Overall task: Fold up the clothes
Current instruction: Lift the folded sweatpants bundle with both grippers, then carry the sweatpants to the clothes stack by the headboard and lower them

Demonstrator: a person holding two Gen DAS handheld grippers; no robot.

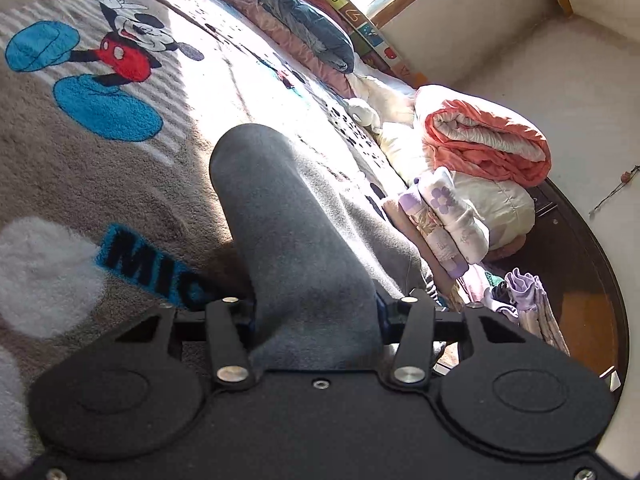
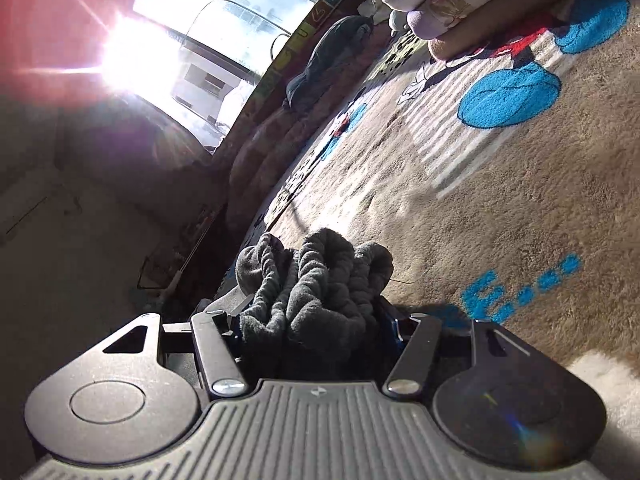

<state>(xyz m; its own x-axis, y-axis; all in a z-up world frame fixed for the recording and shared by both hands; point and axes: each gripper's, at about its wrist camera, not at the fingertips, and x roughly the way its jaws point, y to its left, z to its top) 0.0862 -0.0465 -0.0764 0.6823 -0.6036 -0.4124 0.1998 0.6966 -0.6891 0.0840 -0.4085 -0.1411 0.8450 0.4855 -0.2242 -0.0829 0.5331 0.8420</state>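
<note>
Your left gripper point(image 1: 316, 320) is clamped on a smooth span of the grey garment point(image 1: 280, 220); the cloth runs straight out ahead of the jaws as a long flat tongue, its far end rounded over the plush cartoon rug point(image 1: 80, 168). Your right gripper point(image 2: 308, 320) is clenched on a bunched, ribbed edge of grey garment point(image 2: 316, 276), gathered in thick ridges right at the jaws. Probably the same piece, held at two ends, though neither view shows the span between.

Long axis: forward from the left jaws, along the rug. The right hold sits low over the rug, with bare pile ahead.

Folded floral clothes point(image 1: 444, 216) are stacked to the right of the left view, beside an orange quilt point(image 1: 484, 140).

The scene fits a garment being spread flat or one being carried over mid-fold; I can't tell which.
</note>
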